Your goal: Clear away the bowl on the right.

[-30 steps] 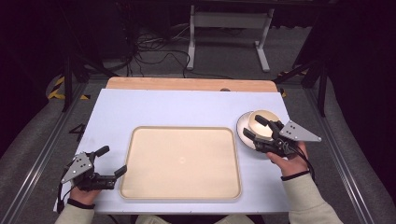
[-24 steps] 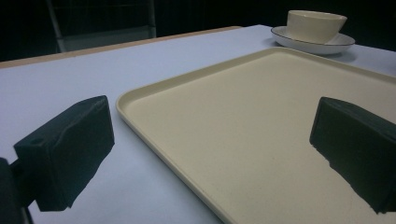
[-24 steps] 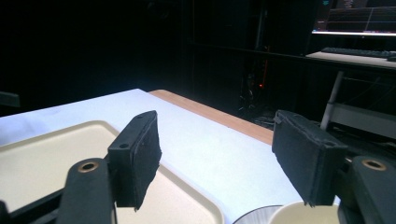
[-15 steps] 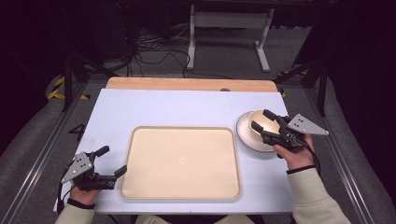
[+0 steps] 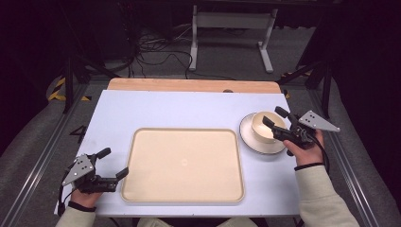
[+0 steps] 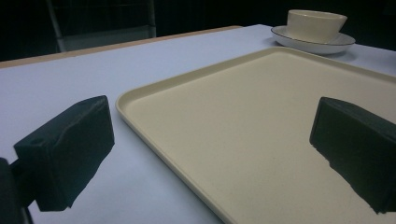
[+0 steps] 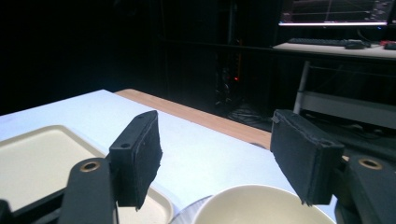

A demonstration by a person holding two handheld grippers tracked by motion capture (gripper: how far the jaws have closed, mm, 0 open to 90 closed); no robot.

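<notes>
Your right gripper [image 5: 275, 120] hangs wide open over the bowl [image 5: 263, 126] at 3 o'clock, holding nothing. Bump its rim and it slides off the saucer [image 5: 250, 142]. Your left gripper [image 5: 111, 164] is open and empty too.

Counter [image 5: 175, 111]: pale blue-white top, bare wood strip along far edge. Cream tray [image 5: 183, 163] lies flat on it, just beside left gripper [image 5: 109, 163]. White saucer [image 5: 249, 135] sits under right gripper [image 5: 275, 117], close to the tray, carrying a cream bowl [image 5: 263, 126].
</notes>
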